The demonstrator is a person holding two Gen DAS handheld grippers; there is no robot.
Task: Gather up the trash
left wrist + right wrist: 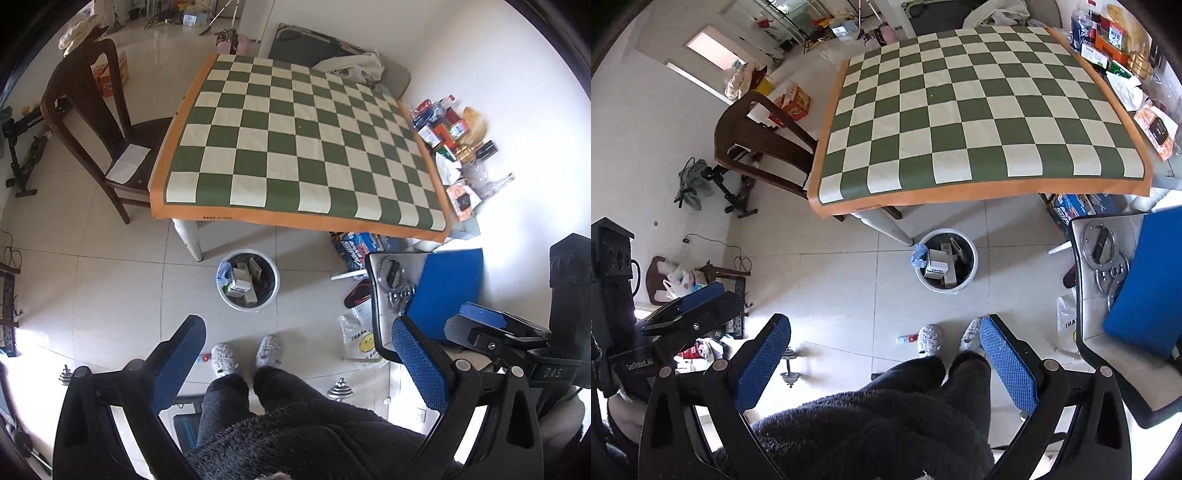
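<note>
A round white trash bin stands on the floor by the table leg and holds several boxes; it also shows in the right wrist view. The table carries a bare green-and-white checkered cloth, seen too in the right wrist view. My left gripper is open and empty, held high above the floor over the person's slippers. My right gripper is open and empty at a similar height. Each gripper shows at the edge of the other's view. A small wrapper lies on the floor by the slippers.
A dark wooden chair stands left of the table. Bottles and packets crowd the table's right edge. A grey chair on the right holds a blue pad and metal discs. A smiley plastic bag lies on the floor.
</note>
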